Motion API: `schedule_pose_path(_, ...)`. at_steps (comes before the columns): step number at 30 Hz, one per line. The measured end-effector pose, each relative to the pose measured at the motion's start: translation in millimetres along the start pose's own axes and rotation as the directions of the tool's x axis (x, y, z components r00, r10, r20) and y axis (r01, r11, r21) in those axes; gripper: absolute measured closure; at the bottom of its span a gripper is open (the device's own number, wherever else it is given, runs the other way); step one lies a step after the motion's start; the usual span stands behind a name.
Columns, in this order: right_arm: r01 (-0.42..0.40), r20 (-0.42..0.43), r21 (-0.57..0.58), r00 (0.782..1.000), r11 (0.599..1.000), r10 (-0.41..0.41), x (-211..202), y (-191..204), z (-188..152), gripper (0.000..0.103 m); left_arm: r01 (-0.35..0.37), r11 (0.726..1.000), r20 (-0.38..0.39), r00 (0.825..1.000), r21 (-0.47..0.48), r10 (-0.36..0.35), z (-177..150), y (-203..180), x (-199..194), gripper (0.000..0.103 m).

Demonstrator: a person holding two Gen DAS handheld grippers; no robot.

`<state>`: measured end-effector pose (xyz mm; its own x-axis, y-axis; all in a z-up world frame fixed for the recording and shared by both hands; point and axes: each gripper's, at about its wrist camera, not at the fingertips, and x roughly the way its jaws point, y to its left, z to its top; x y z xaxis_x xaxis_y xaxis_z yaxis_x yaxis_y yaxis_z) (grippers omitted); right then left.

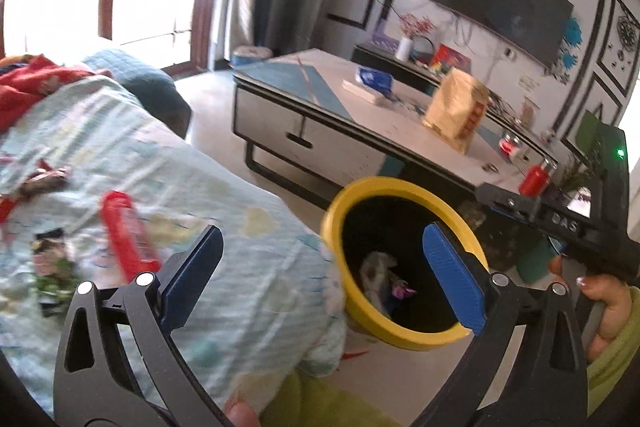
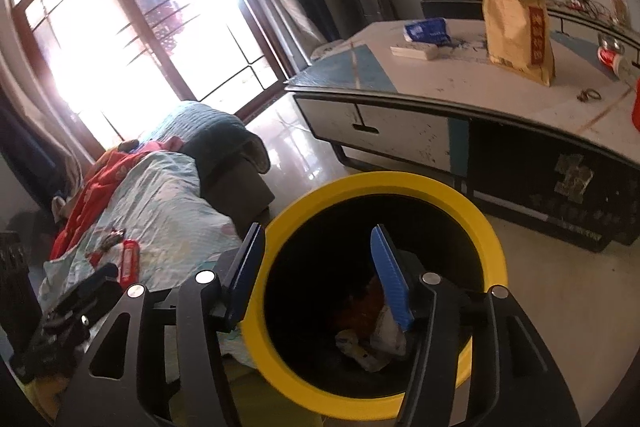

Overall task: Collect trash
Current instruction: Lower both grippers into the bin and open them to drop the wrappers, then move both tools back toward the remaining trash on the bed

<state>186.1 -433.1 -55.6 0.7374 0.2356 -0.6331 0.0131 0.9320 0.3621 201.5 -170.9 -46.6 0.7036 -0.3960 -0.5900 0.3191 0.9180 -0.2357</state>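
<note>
Hanging over the mouth of the bin [image 2: 486, 227], the right gripper [image 2: 320, 275] had its jaws apart with nothing between them, and the left gripper [image 1: 320, 267] stood spread as wide as it goes, likewise empty, one blue finger over the bedspread [image 1: 224, 187] and the other over the bin's yellow rim. Crumpled wrappers [image 1: 380, 271] already lay at the bottom of the bin, so that share of the trash was in. The rest sat well apart on the bedspread — a red packet [image 1: 128, 235], a dark wrapper [image 1: 50, 259] next to it, and a twisted foil piece [image 1: 42, 179] further up. The likeliest trouble from there was in the pick: the bedspread was soft and rumpled, so fingers coming down on a flat packet could pinch a fold of cloth along with it, or slide the slick packet away instead of closing on it. The bin stood tight against the edge of the bed, touching the hanging cloth — a tugged bedspread might nudge or tip it. A light wrapper carried back could also slip from a loose grip and fall between bed and bin, where it would be hard to reach. With both grippers crowded over the same opening, they could knock each other or the rim.
</note>
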Motion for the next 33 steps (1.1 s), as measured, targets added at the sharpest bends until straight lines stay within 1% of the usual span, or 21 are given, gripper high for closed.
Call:
schedule_pose_path(4, -0.024, 0.000, -0.056, 1.000, 0.998, 0.024, -4, 26, -3, 0.046, -0.046, 0.999, 0.044, 0.998, -0.003, 0.047, 1, 14, -19, 0.011)
schedule_pose_path(9, -0.054, -0.002, -0.128, 0.999, 0.990, 0.054, -5, 60, -9, 0.045, -0.082, 0.996, 0.079, 0.993, -0.019, 0.084, 0, 29, -36, 0.011)
schedule_pose_path(14, -0.087, 0.001, -0.190, 0.996, 0.978, 0.089, -8, 93, -16, 0.043, -0.126, 0.991, 0.119, 0.984, -0.051, 0.132, -1, 49, -56, 0.011)
schedule_pose_path(20, -0.125, -0.006, -0.247, 0.992, 0.961, 0.128, -7, 127, -26, 0.041, -0.191, 0.978, 0.165, 0.965, -0.088, 0.204, -2, 76, -77, 0.011)
schedule_pose_path(26, -0.177, -0.038, -0.299, 0.984, 0.938, 0.173, -5, 159, -38, 0.040, -0.240, 0.963, 0.195, 0.945, -0.126, 0.261, -3, 100, -95, 0.011)
schedule_pose_path(33, -0.231, -0.083, -0.361, 0.973, 0.904, 0.215, 0, 199, -54, 0.039, -0.284, 0.941, 0.210, 0.924, -0.182, 0.320, -8, 130, -113, 0.011)
